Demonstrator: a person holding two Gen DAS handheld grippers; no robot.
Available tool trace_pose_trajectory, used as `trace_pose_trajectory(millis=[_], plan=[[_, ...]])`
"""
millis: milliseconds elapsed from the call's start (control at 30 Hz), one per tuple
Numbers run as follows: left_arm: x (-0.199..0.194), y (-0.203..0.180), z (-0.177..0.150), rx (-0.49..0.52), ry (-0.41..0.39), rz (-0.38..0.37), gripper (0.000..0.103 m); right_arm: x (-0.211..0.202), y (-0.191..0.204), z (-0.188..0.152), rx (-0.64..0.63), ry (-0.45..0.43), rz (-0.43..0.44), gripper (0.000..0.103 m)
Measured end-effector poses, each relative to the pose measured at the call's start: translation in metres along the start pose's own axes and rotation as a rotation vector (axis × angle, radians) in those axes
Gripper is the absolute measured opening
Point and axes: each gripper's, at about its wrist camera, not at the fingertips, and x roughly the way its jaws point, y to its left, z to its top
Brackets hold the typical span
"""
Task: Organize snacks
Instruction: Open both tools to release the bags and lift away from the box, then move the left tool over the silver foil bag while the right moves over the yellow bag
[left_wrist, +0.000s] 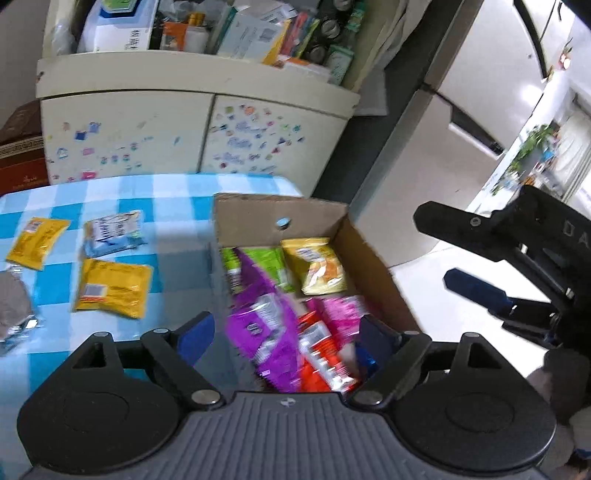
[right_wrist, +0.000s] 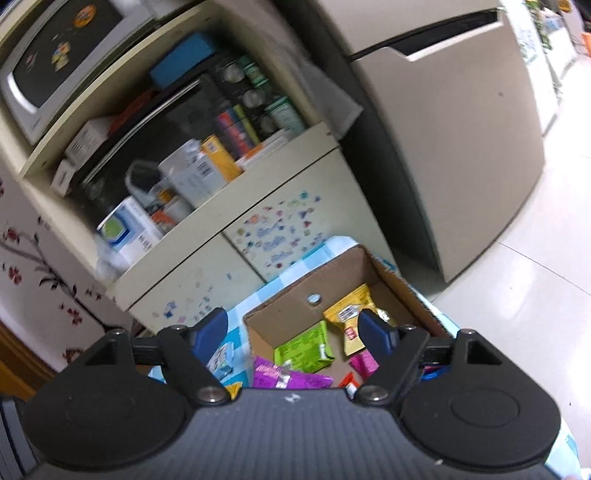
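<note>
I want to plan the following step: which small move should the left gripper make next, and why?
Probably swing the left gripper leftward to the nearest yellow packet. Its jaws stand open with nothing held, the cardboard box already holds several snacks, and packets lie loose on the checked tablecloth.

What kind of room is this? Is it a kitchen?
Probably a home kitchen or dining corner: a white microwave sits above a cream cabinet with stickers, beside a blue-checked tablecloth and a cardboard box of snack packets.
</note>
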Motion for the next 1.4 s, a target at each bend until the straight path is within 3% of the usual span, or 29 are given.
trace_pose_trajectory(millis=[333, 767, 1033, 1200, 1400], plan=[[-0.023, 0.071, 0.011, -0.097, -0.001, 0.122, 0.092, 0.007, 0.032, -0.016, -0.193, 0.033, 0.048, 0.079], [-0.047, 0.168, 0.030, -0.194, -0.008, 0.338, 0.098, 0.026, 0.072, -0.043, -0.383, 0.091, 0.138, 0.079], [-0.028, 0.205, 0.027, -0.303, 0.044, 0.386, 0.099, 0.057, 0.103, -0.067, -0.485, 0.159, 0.226, 0.079], [-0.009, 0.224, 0.022, -0.385, 0.082, 0.427, 0.099, 0.089, 0.118, -0.084, -0.515, 0.213, 0.233, 0.079], [0.012, 0.239, 0.019, -0.455, 0.117, 0.448, 0.099, 0.130, 0.122, -0.096, -0.436, 0.271, 0.204, 0.079]])
